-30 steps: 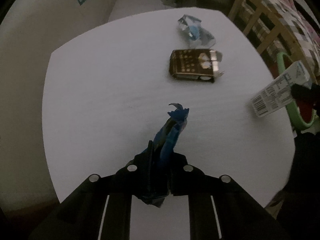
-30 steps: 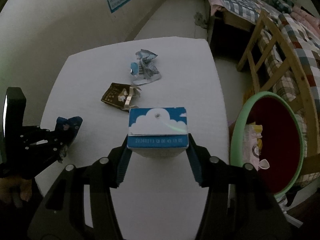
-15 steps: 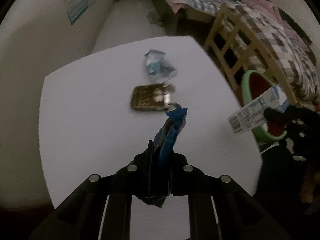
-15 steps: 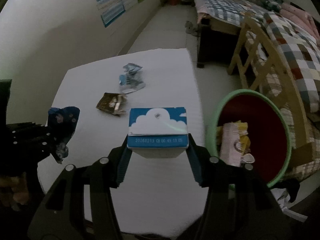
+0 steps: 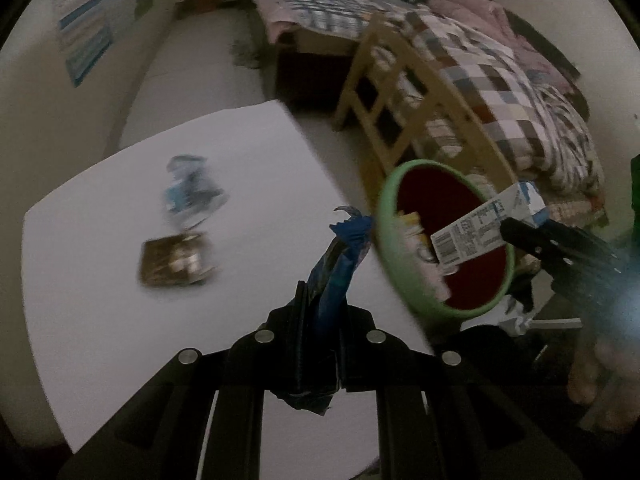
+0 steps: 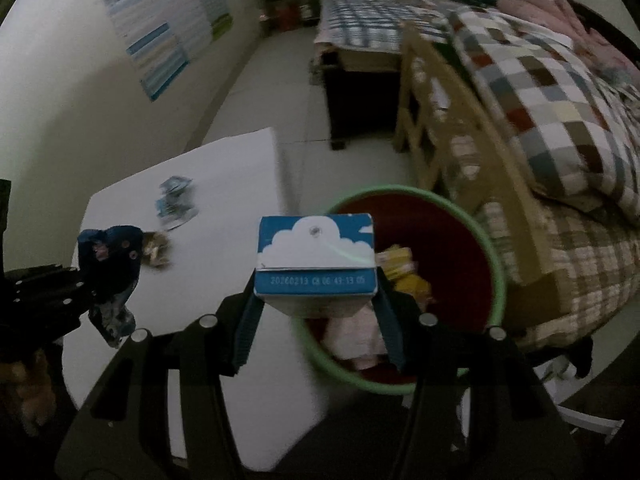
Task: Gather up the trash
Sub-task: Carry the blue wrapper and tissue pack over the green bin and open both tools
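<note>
Beside the white table [image 5: 120, 320], both loads are nearing the green-rimmed bin [image 6: 494, 264]: the right gripper [image 6: 316, 312] is clamping a milk carton [image 6: 316, 256], the left gripper [image 5: 320, 320] pinching a blue wrapper [image 5: 340, 260]. Releasing over the bin looks next.

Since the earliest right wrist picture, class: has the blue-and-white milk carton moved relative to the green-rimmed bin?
Yes. The blue-and-white milk carton, clamped in the right gripper, now overlaps the green-rimmed bin; earlier it hung over the white table, left of it.
</note>
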A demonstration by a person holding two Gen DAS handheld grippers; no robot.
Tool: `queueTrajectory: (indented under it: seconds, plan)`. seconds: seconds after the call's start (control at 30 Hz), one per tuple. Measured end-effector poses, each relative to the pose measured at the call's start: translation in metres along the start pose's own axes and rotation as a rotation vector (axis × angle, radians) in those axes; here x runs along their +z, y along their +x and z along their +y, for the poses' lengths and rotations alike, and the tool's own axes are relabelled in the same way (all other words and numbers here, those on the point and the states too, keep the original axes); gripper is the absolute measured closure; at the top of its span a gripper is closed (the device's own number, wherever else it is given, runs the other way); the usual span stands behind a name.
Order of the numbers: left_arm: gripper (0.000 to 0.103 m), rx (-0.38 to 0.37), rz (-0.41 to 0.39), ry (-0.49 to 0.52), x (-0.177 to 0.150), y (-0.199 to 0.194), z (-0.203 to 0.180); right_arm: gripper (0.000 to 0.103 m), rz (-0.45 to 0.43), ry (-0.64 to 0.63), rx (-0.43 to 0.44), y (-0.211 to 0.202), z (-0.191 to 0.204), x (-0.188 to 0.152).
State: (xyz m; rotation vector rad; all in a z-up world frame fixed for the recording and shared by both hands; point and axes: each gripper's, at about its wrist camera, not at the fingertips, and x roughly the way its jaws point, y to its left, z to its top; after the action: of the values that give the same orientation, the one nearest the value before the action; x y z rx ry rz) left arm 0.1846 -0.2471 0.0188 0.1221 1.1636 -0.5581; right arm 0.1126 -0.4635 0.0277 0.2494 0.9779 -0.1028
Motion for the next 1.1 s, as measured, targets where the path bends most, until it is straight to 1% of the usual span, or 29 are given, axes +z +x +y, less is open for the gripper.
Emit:
queueTrajectory:
  seconds: [0.2, 0.43, 0.63, 0.73, 0.83, 0.87, 0.9, 0.93, 0.97, 1.0, 1.03, 1.07, 1.1]
  plan:
    - [0.093, -0.07, 0.01, 0.05, 0.023, 0.016, -0.049, 0.052, -0.001, 0.053, -0.035, 0.0, -0.044, 0.003]
    - [0.093, -0.116, 0.026, 0.106, 0.044, 0.037, -0.101, 0.052, 0.005, 0.091, -0.06, 0.006, -0.079, 0.002]
    - [0.093, -0.144, 0.045, 0.121, 0.059, 0.054, -0.126, 0.052, 0.016, 0.116, -0.065, 0.016, -0.098, 0.002]
    - [0.092, -0.141, 0.06, 0.124, 0.065, 0.063, -0.131, 0.052, 0.027, 0.124, -0.065, 0.023, -0.105, 0.001]
    - [0.09, -0.154, 0.077, 0.116, 0.069, 0.071, -0.132, 0.051, 0.039, 0.129, -0.064, 0.03, -0.109, 0.0]
    - [0.076, -0.153, 0.078, 0.114, 0.071, 0.073, -0.133, 0.051, 0.041, 0.132, -0.065, 0.031, -0.111, 0.0]
    - [0.067, -0.15, 0.073, 0.111, 0.071, 0.073, -0.132, 0.051, 0.04, 0.134, -0.068, 0.032, -0.112, 0.001]
    - [0.051, -0.14, 0.061, 0.106, 0.073, 0.072, -0.13, 0.05, 0.041, 0.136, -0.069, 0.033, -0.113, 0.001]
    - [0.043, -0.133, 0.054, 0.103, 0.073, 0.072, -0.13, 0.049, 0.044, 0.136, -0.068, 0.034, -0.113, 0.001]
    - [0.042, -0.131, 0.049, 0.098, 0.074, 0.071, -0.128, 0.046, 0.045, 0.137, -0.068, 0.034, -0.113, 0.001]
    - [0.04, -0.133, 0.048, 0.093, 0.074, 0.07, -0.126, 0.039, 0.042, 0.138, -0.072, 0.034, -0.114, 0.001]
    - [0.034, -0.131, 0.046, 0.089, 0.073, 0.07, -0.124, 0.037, 0.039, 0.137, -0.076, 0.034, -0.113, 0.001]
    - [0.031, -0.124, 0.041, 0.085, 0.073, 0.068, -0.122, 0.035, 0.037, 0.135, -0.077, 0.033, -0.113, 0.002]
